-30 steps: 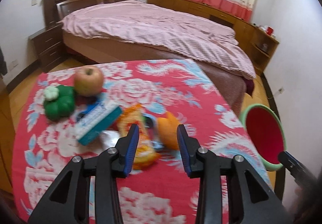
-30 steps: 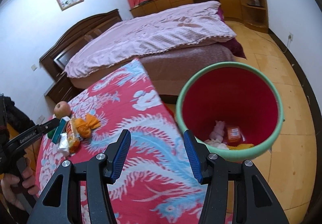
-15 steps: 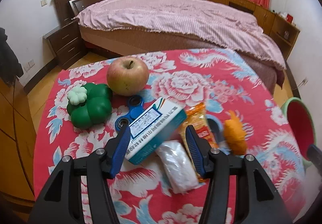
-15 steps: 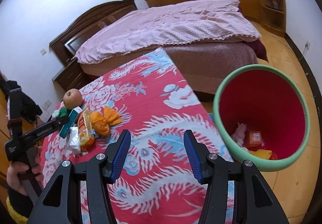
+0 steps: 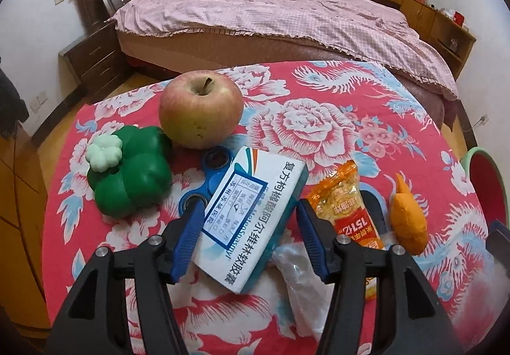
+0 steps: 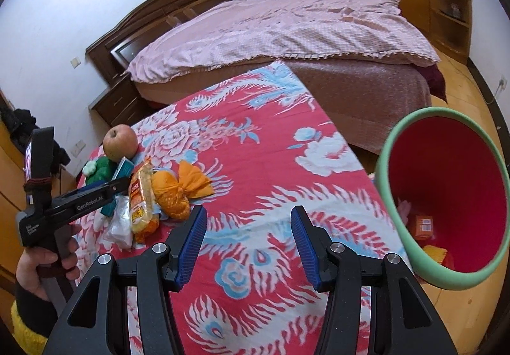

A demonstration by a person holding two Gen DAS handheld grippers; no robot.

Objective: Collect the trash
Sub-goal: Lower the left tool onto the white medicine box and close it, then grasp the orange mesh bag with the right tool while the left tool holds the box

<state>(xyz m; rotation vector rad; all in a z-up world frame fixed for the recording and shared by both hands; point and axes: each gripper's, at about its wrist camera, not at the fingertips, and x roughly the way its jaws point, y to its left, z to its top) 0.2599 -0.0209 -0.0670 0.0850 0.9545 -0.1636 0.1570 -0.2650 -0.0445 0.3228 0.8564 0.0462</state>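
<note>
Left tongs (image 5: 250, 211): opening at this moment, straddling the white-and-teal cardboard medicine box (image 5: 255, 214) with blue pads on either side of it. Not clamped on it, as far as can be told. Right tongs (image 6: 248, 211): about half open, empty, hovering over bare red floral cloth on the counter (image 6: 255, 138), between the litter heap and the bin.

Already collected: a small orange carton (image 6: 424, 226), a yellow scrap and something pale, lying in the bottom of the red plastic bin with the mint-green rim (image 6: 387, 170). Stands just beside the counter's edge, near the right tongs.

Left to collect, all on the counter in one cluster:
- the medicine box, propped over a blue plastic fidget spinner (image 5: 210, 176)
- an orange-and-red crinkly snack packet (image 5: 347, 208), just beside the box
- a crumpled clear plastic wrapper (image 5: 302, 275), touching the box and the packet
- a knotted orange bag (image 5: 408, 224), beside the packet on the bin side

Probably not trash, so likely to stay: the red-yellow apple (image 5: 200, 109), the green toy bell pepper with a white stem (image 5: 130, 176), and perhaps the spinner.

Judged well short of finished: a few pieces binned, four or so waiting. Step in hand, by the look of it: lining up a grasp on the box, with care needed not to drag the spinner underneath.
</note>
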